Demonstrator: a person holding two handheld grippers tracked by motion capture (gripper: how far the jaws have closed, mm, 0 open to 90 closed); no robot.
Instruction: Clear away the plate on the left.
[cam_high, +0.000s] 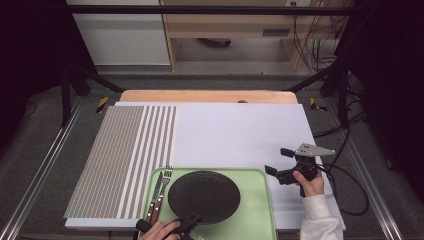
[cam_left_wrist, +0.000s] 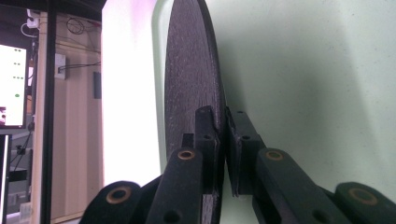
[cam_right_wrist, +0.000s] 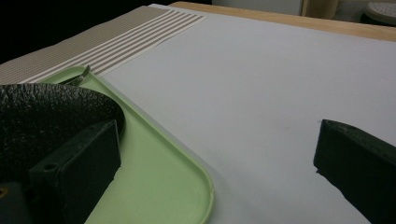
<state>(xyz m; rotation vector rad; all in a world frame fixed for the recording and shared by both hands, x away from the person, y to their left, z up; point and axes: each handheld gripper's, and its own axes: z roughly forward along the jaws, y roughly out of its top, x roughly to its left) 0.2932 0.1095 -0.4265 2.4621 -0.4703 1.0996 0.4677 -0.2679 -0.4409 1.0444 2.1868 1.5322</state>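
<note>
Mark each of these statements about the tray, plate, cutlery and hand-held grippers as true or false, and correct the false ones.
1. The left hand-held gripper is clamped on the rim of the round black textured plate. True.
2. The right hand-held gripper grips the tray. False: its jaws are open, beside the tray.
3. The knife and fork lie on the pale green plastic tray, left of the plate. True.
4. The plate lies on the striped placemat. False: it is on the tray.

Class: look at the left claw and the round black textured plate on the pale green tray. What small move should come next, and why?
Probably lift gently: the left claw is already shut on the near rim of the round black textured plate, which sits on the pale green tray, while the right claw waits open beside it.
</note>
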